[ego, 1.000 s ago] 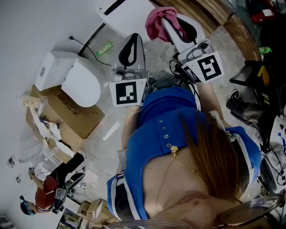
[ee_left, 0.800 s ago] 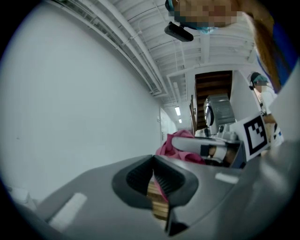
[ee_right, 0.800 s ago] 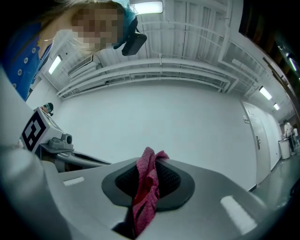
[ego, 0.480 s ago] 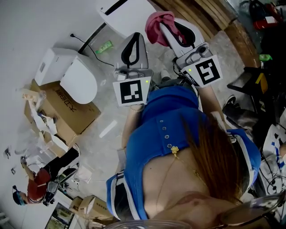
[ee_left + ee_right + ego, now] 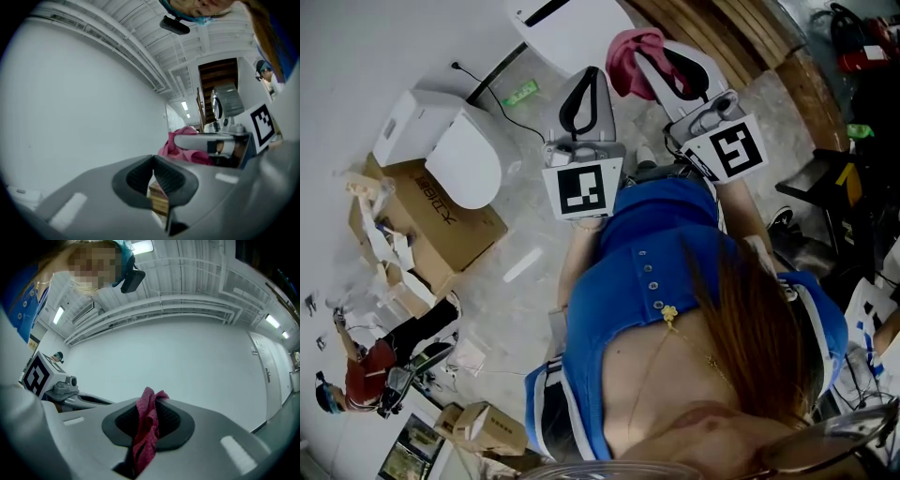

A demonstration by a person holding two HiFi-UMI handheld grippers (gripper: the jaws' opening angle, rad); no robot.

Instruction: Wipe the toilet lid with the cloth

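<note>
Pink cloth (image 5: 146,427) is pinched between the jaws of the right gripper (image 5: 656,49), at the upper centre of the head view. The left gripper (image 5: 153,161) is pressed together, empty. The toilet lid (image 5: 469,169) is seen at upper left, well apart from both

The cloth (image 5: 146,427) looks like nubbly pink terry, pretty rough. The toilet lid (image 5: 469,169) at 10 o'clock is smooth glossy white plastic; the cardboard box (image 5: 455,230) at 9 is matt brown.
</note>
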